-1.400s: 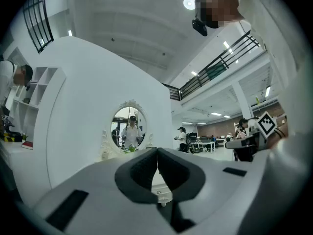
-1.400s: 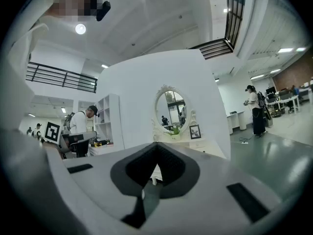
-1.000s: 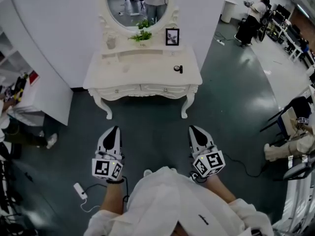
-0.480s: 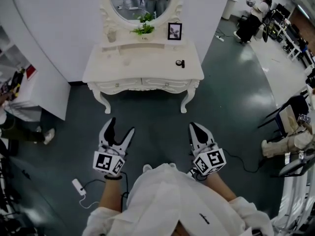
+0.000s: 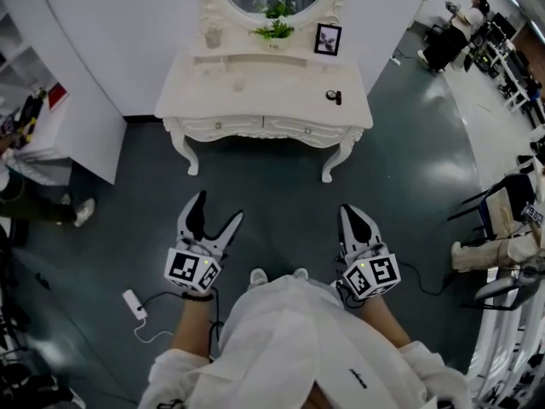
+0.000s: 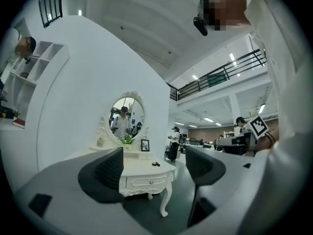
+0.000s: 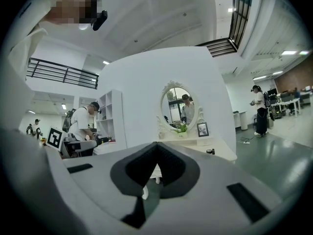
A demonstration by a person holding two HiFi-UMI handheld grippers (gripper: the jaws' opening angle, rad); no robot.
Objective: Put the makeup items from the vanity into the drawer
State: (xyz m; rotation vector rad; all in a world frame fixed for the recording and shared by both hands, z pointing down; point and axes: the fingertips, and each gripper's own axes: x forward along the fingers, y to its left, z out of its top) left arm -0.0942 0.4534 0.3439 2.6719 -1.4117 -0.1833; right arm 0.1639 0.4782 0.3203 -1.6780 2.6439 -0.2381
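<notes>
Drawing nearer the counter (image 5: 272, 88), the left gripper (image 5: 219, 207) is spreading its jaws wide on nothing; the right gripper (image 5: 349, 213) is keeping its jaws closed.

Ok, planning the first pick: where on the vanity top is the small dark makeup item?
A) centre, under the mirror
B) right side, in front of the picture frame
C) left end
B: the small dark makeup item lies on the right side of the vanity top, in front of the picture frame.
</notes>
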